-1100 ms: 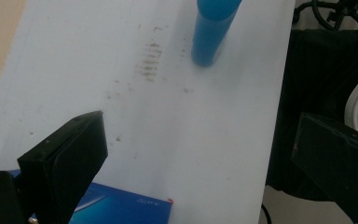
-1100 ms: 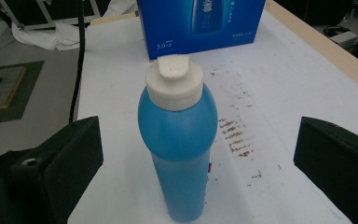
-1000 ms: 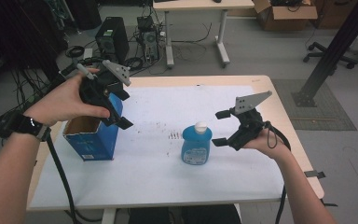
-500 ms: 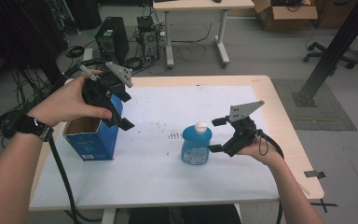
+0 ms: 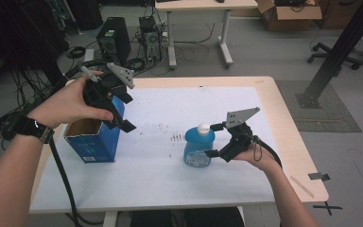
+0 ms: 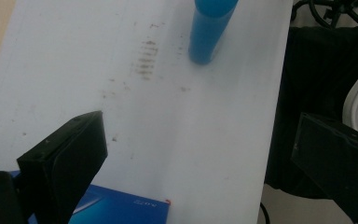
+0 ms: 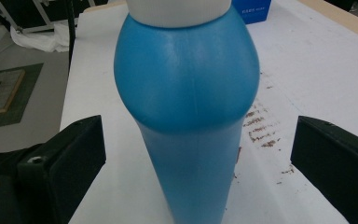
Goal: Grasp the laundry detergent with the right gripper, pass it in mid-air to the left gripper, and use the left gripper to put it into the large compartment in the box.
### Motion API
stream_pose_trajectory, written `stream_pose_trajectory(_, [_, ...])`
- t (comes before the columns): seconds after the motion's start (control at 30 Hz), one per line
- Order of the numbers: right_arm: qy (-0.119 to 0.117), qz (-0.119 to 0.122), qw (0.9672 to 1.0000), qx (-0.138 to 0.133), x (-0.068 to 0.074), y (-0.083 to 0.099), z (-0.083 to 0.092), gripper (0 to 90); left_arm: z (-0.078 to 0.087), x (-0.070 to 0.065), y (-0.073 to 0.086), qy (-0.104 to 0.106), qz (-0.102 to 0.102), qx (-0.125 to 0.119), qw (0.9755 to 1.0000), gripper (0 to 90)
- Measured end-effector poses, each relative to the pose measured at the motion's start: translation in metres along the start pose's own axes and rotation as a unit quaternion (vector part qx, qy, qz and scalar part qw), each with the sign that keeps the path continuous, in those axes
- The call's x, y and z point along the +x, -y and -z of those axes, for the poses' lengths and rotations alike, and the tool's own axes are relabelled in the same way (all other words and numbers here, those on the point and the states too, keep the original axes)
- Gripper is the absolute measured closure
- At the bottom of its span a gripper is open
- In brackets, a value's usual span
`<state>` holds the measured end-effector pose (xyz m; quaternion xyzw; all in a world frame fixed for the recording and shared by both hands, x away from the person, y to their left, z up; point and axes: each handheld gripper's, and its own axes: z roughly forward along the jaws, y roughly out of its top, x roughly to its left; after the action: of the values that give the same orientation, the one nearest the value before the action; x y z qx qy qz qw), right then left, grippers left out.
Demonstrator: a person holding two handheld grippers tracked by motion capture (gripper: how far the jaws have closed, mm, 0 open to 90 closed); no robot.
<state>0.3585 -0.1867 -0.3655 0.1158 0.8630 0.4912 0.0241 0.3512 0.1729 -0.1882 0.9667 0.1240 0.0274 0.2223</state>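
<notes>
A blue bottle [image 5: 198, 147] with a white cap stands upright on the white table cover. My right gripper [image 5: 212, 140] is at its right side and open. In the right gripper view the bottle [image 7: 191, 116] stands in the middle of the gap, and neither jaw of the right gripper [image 7: 196, 144] touches it. An open-topped blue box [image 5: 93, 139] stands at the left. My left gripper [image 5: 125, 112] hovers over the box's right edge, open and empty. The left gripper [image 6: 200, 133] looks down on bare cover, with the bottle [image 6: 210, 28] farther off and the box's corner [image 6: 121, 210] below.
The white cover [image 5: 170, 179] has small brown marks [image 5: 177, 137] between box and bottle. The wooden table edge [image 5: 295, 142] runs along the right. A desk, a computer tower [image 5: 113, 40] and cables stand on the floor beyond.
My right gripper has moved left up to the bottle, so its open jaws now flank it. The left gripper has stayed over the box with little shift.
</notes>
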Motion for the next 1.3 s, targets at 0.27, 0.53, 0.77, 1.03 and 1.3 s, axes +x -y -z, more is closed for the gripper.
stream_pose_trajectory(0.27, [0.001, -0.001, 1.0000, -0.003, 0.002, 0.005, -0.014, 3.9, 0.000, 0.000, 0.000, 0.000, -0.002, 0.000, 1.0000, 3.6])
stream_pose_trajectory(0.53, [0.005, -0.004, 0.9997, -0.021, 0.002, 0.009, -0.021, 7.7, -0.001, -0.002, 0.001, 0.001, -0.003, -0.005, 1.0000, 3.6])
stream_pose_trajectory(0.77, [0.004, -0.005, 0.9995, -0.030, 0.003, 0.011, -0.025, 11.5, -0.002, -0.002, 0.002, 0.002, -0.001, -0.004, 1.0000, 3.6])
stream_pose_trajectory(1.03, [-0.004, -0.010, 0.9989, -0.046, 0.001, 0.012, -0.027, 15.9, -0.002, -0.003, 0.002, 0.002, -0.004, -0.004, 1.0000, 3.7])
stream_pose_trajectory(1.3, [-0.004, -0.011, 0.9985, -0.053, 0.000, 0.014, -0.024, 22.0, 0.000, -0.004, 0.003, -0.001, -0.006, -0.008, 1.0000, 3.9])
